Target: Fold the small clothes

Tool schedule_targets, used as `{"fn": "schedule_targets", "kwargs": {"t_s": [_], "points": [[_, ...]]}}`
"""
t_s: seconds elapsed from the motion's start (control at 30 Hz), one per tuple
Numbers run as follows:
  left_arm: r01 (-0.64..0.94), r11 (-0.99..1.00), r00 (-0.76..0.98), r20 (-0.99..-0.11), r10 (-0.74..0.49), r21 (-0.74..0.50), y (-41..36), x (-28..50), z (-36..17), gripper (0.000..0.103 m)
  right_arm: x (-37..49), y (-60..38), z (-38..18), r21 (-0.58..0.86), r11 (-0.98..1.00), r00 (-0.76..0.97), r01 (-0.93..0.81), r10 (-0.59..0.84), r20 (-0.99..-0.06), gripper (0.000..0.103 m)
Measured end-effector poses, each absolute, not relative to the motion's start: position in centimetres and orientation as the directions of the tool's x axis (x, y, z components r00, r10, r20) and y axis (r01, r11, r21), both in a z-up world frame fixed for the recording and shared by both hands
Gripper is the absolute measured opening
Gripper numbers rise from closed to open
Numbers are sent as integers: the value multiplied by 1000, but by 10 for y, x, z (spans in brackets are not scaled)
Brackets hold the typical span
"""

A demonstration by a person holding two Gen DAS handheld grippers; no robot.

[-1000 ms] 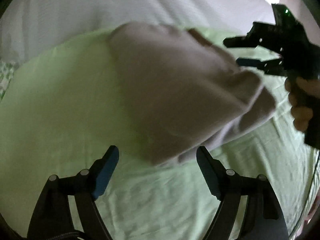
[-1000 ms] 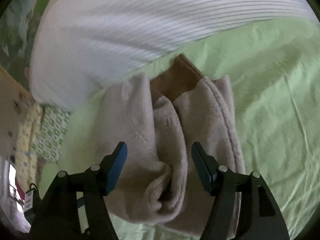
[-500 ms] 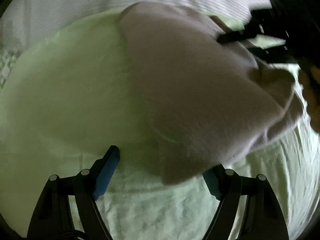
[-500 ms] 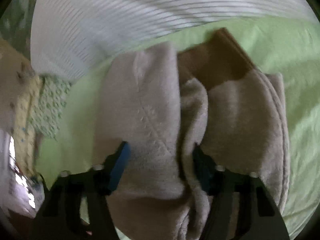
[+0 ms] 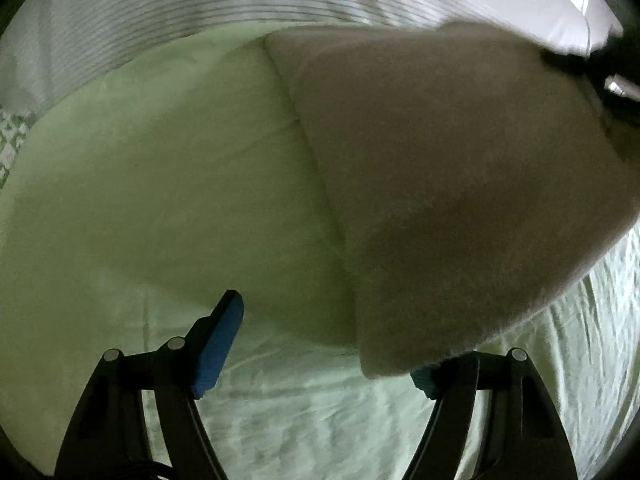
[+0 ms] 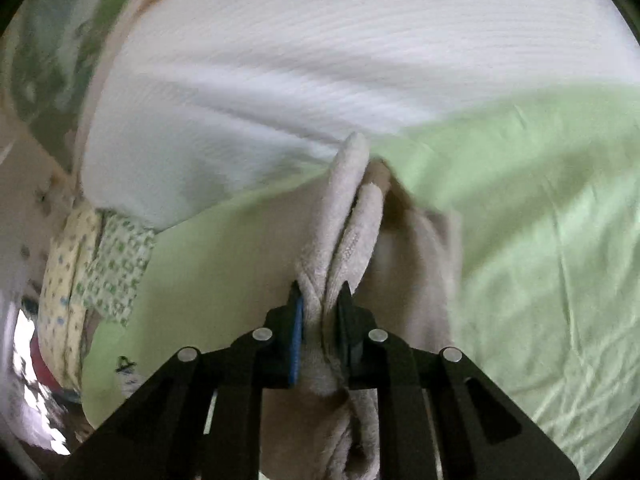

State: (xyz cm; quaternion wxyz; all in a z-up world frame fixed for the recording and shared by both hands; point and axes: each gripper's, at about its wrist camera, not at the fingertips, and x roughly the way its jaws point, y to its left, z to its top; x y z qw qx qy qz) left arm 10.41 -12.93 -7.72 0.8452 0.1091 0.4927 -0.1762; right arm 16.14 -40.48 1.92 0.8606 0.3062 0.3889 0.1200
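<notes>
A beige fleece garment hangs lifted over the green bedsheet and fills the right half of the left wrist view. My left gripper sits under its lower corner, jaws wide and closing. The corner droops over the right pad, and the left pad is clear of the cloth. In the right wrist view my right gripper is closing on bunched folds of the garment, with both pads pressing the cloth. Its dark body shows at the upper right edge of the left wrist view.
A white ribbed pillow or duvet lies along the far side of the green sheet. Patterned green and yellow cloths sit at the left edge of the bed. The sheet is wrinkled near me.
My right gripper has closed from wide apart onto the garment's bunched folds and raised them. The garment now looms larger in the left wrist view, its corner reaching my left gripper's right finger.
</notes>
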Motion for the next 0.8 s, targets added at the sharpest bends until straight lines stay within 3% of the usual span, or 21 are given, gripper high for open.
{"fn": "schedule_targets", "kwargs": {"t_s": [0.17, 0.37, 0.47, 0.53, 0.8], "points": [[373, 928, 434, -883, -181, -7, -132, 106, -82, 69, 163, -409, -28, 603, 795, 629, 66, 436, -644, 16], [354, 935, 428, -887, -173, -12, -130, 109, -83, 69, 164, -404, -34, 542, 837, 651, 78, 369, -663, 16], [356, 935, 428, -890, -160, 4, -133, 109, -82, 67, 168, -411, -41, 559, 824, 635, 88, 386, -669, 24], [358, 934, 424, -892, -158, 4, -141, 108, -81, 66, 165, -418, -38, 579, 809, 624, 103, 401, -671, 40], [350, 937, 429, -891, -148, 13, -139, 104, -81, 66, 83, -424, -19, 645, 751, 672, 139, 407, -619, 46]]}}
